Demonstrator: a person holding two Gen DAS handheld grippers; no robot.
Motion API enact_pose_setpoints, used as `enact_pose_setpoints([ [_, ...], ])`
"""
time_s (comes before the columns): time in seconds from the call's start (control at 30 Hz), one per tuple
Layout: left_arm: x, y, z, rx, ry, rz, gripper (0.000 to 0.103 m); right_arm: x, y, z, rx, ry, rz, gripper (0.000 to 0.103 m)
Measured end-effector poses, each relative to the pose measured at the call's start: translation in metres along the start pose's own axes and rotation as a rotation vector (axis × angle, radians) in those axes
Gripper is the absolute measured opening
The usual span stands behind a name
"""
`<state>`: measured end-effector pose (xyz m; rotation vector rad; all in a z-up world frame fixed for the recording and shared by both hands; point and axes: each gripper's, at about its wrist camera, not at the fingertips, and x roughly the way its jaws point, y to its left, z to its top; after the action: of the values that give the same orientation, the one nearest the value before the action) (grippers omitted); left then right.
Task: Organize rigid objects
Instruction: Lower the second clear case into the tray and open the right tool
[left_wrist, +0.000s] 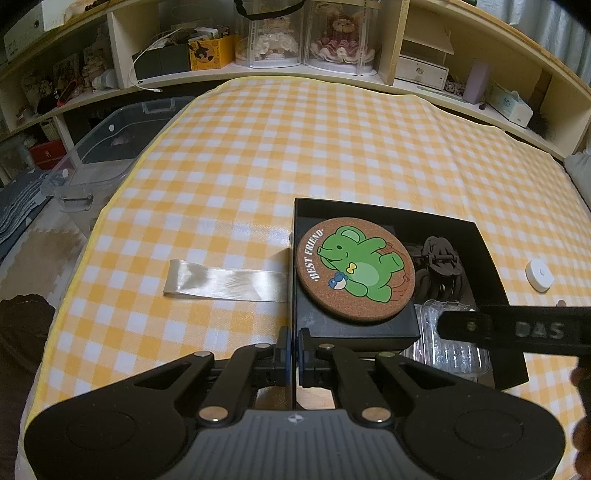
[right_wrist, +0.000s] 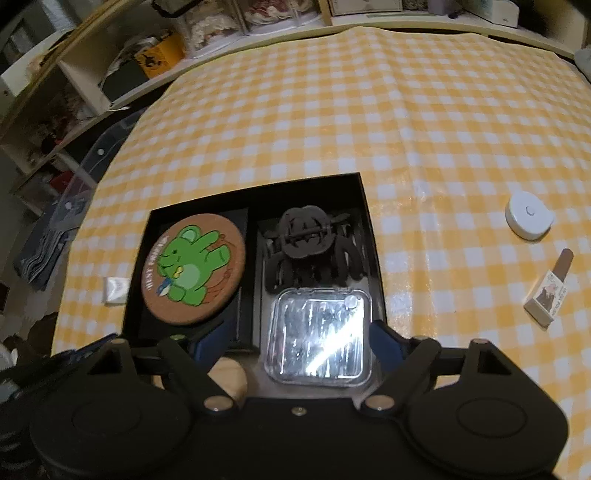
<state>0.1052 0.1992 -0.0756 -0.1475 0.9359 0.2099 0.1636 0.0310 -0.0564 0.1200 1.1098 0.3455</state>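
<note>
A black open box (left_wrist: 484, 243) (right_wrist: 373, 236) sits on the checked cloth. Inside it lie a cork coaster with a green bear (left_wrist: 356, 269) (right_wrist: 194, 269), dark brown hair claws (left_wrist: 439, 266) (right_wrist: 310, 251) and a clear plastic case (left_wrist: 454, 354) (right_wrist: 319, 336). My left gripper (left_wrist: 294, 356) is shut on the box's near left wall. My right gripper (right_wrist: 291, 341) is open, its fingers on either side of the clear case above the box's near end. It shows in the left wrist view as a black bar (left_wrist: 517, 328).
A white round puck (left_wrist: 540, 274) (right_wrist: 530, 216) and a small brown-capped bottle (right_wrist: 552, 290) lie on the cloth right of the box. A cream ribbon (left_wrist: 225, 282) lies left of it. A clear storage bin (left_wrist: 110, 147) and shelves stand beyond the table.
</note>
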Motion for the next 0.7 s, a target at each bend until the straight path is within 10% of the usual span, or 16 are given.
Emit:
enact_pose_setpoints([
  [0.7, 0.000, -0.002, -0.001, 0.021, 0.003, 0.018, 0.004, -0.113, -0.105, 0.007, -0.227, -0.223, 0.042, 0.103],
])
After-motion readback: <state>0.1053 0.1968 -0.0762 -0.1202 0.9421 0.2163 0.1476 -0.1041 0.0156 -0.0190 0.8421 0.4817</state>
